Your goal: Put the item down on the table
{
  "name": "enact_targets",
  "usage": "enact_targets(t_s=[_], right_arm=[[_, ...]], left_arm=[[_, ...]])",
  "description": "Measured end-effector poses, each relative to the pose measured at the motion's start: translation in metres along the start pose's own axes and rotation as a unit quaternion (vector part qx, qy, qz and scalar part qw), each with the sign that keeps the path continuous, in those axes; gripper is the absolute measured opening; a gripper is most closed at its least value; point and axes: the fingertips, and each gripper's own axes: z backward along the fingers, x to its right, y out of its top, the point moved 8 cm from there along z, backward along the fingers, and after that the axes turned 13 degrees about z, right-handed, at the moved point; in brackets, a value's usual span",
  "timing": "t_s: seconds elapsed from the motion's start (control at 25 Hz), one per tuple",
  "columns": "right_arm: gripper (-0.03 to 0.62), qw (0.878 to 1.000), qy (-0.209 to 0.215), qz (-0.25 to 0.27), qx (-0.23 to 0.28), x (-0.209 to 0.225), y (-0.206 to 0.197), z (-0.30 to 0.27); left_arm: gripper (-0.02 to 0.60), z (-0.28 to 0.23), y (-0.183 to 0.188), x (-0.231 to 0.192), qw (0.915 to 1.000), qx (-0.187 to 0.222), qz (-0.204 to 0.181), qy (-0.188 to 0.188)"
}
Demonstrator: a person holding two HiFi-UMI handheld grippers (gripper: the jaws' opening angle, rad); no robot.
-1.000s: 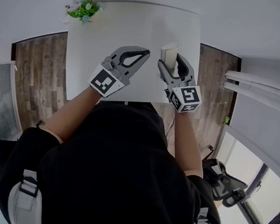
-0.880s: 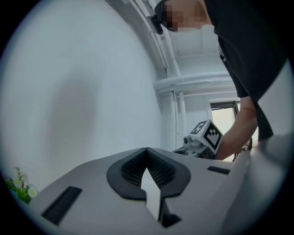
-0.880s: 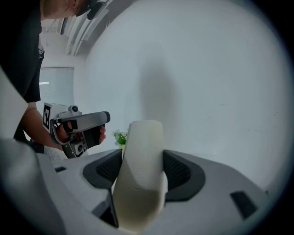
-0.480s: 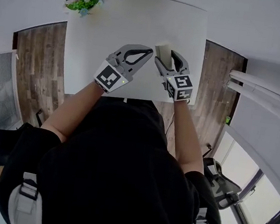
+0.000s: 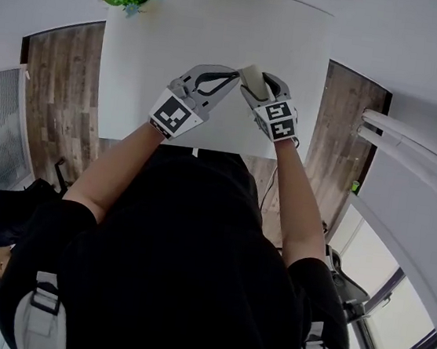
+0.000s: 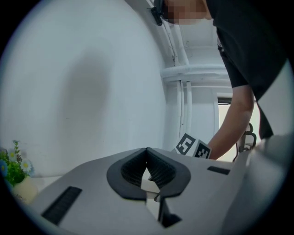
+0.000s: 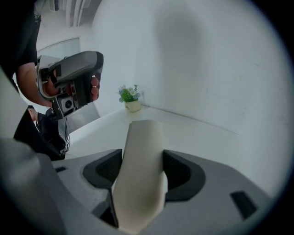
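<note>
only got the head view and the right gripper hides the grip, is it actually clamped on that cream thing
Observer: Yes. The right gripper view shows the right gripper shut on the cream item, a pad against each side.
Operator: how far does it stick out
Observer: Its rounded end reaches well past the gripper's tips.
Operator: left one carrying anything
Observer: No. The left gripper view shows the left gripper shut, tips touching, nothing between them.
</note>
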Motion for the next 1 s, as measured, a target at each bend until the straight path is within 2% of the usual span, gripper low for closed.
enact_targets(t_s=[0.2, 0.44, 1.0], right_arm=[[0.285, 0.998, 0.029, 0.049, -0.039, 0.000, -0.011, -0.021], [0.285, 0.987, 0.054, 0.120, -0.088, -0.006, -0.022, -0.042], [0.287, 0.960, 0.095, 0.208, -0.159, -0.025, -0.040, -0.075]], left_arm=[[-0.006, 0.000, -0.009, -0.004, 0.9999, -0.009, 0.009, 0.011], [-0.006, 0.002, -0.018, -0.010, 0.9995, -0.015, 0.013, 0.025], [-0.006, 0.022, -0.029, -0.016, 0.9978, -0.023, 0.023, 0.058]])
